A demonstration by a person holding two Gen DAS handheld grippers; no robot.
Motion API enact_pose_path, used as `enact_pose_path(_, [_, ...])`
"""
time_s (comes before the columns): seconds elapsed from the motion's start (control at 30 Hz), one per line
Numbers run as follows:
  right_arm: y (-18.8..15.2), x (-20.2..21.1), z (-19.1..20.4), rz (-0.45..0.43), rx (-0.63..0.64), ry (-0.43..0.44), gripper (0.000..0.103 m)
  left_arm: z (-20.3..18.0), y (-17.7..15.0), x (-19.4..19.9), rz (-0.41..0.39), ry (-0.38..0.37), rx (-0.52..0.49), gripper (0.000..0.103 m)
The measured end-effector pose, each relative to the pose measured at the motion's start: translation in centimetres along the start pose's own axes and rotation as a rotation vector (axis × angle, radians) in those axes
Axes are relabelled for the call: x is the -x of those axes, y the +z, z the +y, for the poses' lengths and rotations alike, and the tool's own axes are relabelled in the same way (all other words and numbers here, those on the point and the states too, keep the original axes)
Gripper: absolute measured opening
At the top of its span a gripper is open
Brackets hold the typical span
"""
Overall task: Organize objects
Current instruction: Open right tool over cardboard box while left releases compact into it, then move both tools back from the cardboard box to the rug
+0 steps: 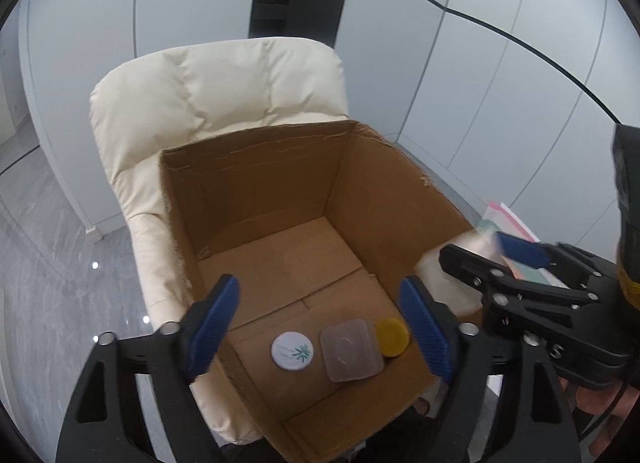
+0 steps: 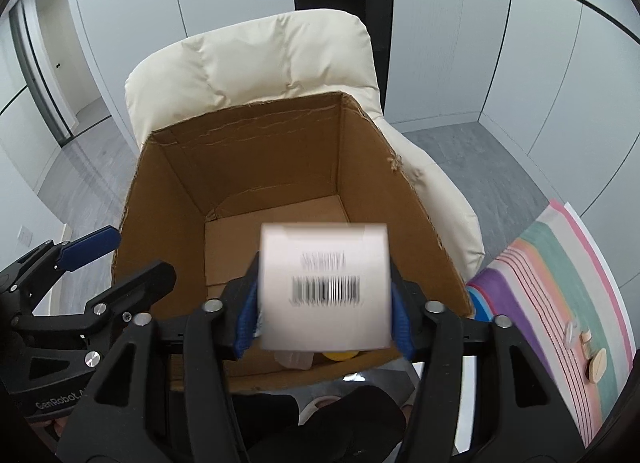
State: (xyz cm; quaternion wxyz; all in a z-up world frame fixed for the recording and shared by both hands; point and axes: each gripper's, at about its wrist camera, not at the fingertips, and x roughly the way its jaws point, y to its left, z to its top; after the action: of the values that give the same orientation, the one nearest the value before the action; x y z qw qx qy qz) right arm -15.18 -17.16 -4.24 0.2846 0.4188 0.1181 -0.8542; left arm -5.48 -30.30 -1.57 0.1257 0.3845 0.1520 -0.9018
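Observation:
An open cardboard box (image 1: pixel 260 175) (image 2: pixel 260 155) stands on a cream chair. On its floor lie a white round lid with a green sprig (image 1: pixel 292 351), a translucent square lid (image 1: pixel 351 349) and a yellow disc (image 1: pixel 393 337). My left gripper (image 1: pixel 320 287) (image 2: pixel 120 259) hovers open and empty over the box's near left side. My right gripper (image 2: pixel 324 291) (image 1: pixel 500 259) is over the near right corner. A white carton with a barcode (image 2: pixel 324 283) (image 1: pixel 452 275) sits blurred between its blue pads, which look slightly apart from it.
The cream padded chair (image 1: pixel 220 83) (image 2: pixel 260 63) has its backrest behind the box. A striped cloth (image 2: pixel 560 283) (image 1: pixel 516 223) lies to the right with small wooden discs (image 2: pixel 596 367) on it. A person's dark clothing (image 2: pixel 352 415) shows below the box. Grey floor and pale walls surround the chair.

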Motion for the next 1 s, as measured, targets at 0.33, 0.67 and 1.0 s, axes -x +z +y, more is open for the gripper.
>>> enact_pose_path(0.33, [0.1,0.3,-1.2,-0.012,-0.037,-0.049,0.093,0.3,0.3,-0.7,-0.007,0.065,0.003,0.103])
enact_pose_path(0.67, [-0.5,0.7,-4.1,0.003,-0.068,-0.150,0.103,-1.1,0.4,-1.7,-0.004,0.134,-0.026,0.103])
enact_pose_path(1.0, [-1.7,2.1,-7.3,0.002,-0.112,-0.192,0.103,-4.7,0.7,-2.6,0.001,0.080,-0.072,0.103])
